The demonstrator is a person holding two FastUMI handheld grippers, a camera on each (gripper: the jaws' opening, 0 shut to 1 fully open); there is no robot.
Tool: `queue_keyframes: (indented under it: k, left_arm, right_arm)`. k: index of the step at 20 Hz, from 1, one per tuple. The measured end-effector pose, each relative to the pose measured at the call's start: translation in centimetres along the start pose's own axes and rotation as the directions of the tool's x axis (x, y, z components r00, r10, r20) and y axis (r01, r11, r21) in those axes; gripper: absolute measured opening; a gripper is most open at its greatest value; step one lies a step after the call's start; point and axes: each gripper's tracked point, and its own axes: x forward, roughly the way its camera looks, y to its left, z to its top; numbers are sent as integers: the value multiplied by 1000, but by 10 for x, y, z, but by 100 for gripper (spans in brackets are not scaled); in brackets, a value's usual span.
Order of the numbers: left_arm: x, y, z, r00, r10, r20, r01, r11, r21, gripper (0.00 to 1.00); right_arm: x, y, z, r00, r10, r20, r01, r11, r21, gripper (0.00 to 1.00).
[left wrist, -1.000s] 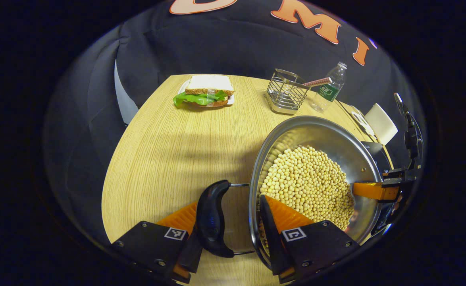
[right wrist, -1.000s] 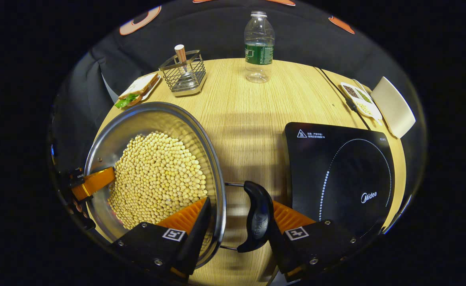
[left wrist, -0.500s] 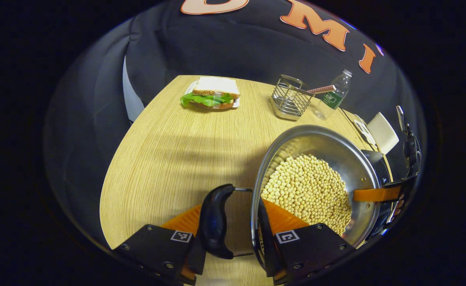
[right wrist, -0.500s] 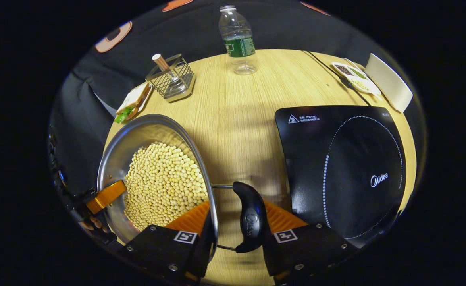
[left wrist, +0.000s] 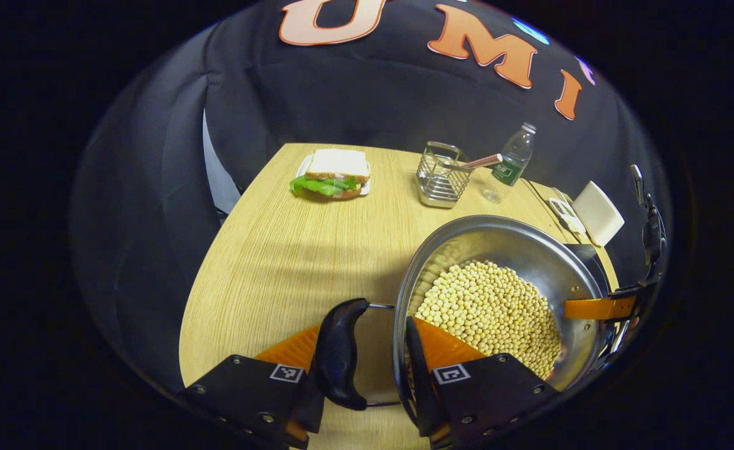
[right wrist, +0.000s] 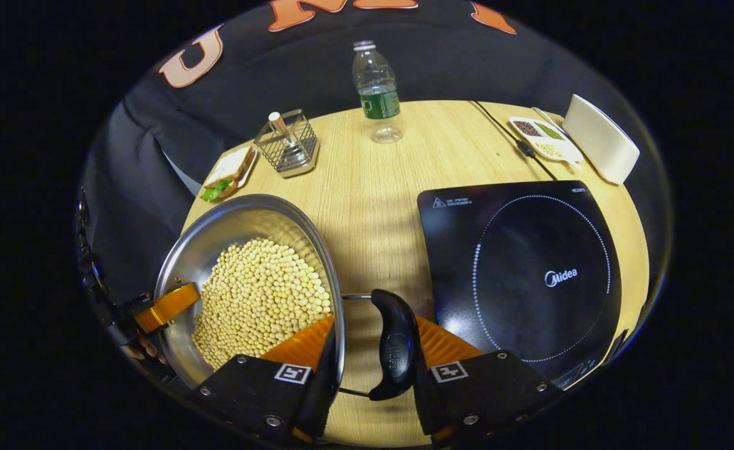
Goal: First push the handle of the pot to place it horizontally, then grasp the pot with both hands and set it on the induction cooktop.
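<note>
Pot [left wrist: 498, 250], a steel one filled with pale beans [left wrist: 492, 309], sits held between the two claws above the near part of the bench [left wrist: 292, 250], tilted in both views. In the right gripper view the pot [right wrist: 217, 231] is to the left of the induction cooktop [right wrist: 523, 275], with a strip of bare bench between them; whether its base touches the bench I cannot tell.

Left claw [left wrist: 367, 350] is clenched across the pot's edge: one finger inside the rim against the beans, the other outside, behind the black side handle [left wrist: 339, 350], which lies level. Right claw [right wrist: 373, 350] grips the opposite side the same way, one finger inside the rim, the other outside its black handle [right wrist: 392, 344]. Each claw shows in the other's view as a finger hooked over the far rim [left wrist: 592, 307] [right wrist: 164, 306], and in the right gripper view fingertips of the person's hand [right wrist: 139, 351] show below it.

Farther back on the bench stand a wire basket [right wrist: 289, 147] with a stick in it, a sandwich on a plate [right wrist: 226, 175], and a clear water bottle [right wrist: 374, 90]. Behind the cooktop lie a small white dish of seeds [right wrist: 542, 139], a white block [right wrist: 601, 137] and a dark cable [right wrist: 511, 137]. None of these stands between pot and cooktop.
</note>
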Motion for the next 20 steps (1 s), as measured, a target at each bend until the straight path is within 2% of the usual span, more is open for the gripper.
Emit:
queue_keyframes:
  k: [4, 5, 10, 20]
  left_arm:
    - [-20, -25, 18, 999, 20, 47, -22, 999, 26, 62]
    - [-25, -32, 23, 998, 26, 56, -27, 999, 29, 59]
    - [-41, -82, 38, 995, 48, 91, -51, 998, 36, 59]
    - [-45, -207, 74, 991, 5, 134, -19, 994, 103, 59]
  right_arm:
    - [-8, -8, 10, 999, 22, 41, -21, 1000, -9, 55]
    - [-9, -10, 12, 998, 27, 50, -26, 1000, -14, 55]
    - [-23, -35, 26, 995, 47, 92, -45, 999, -29, 55]
    - [-74, -98, 48, 988, 28, 154, -30, 999, 10, 55]
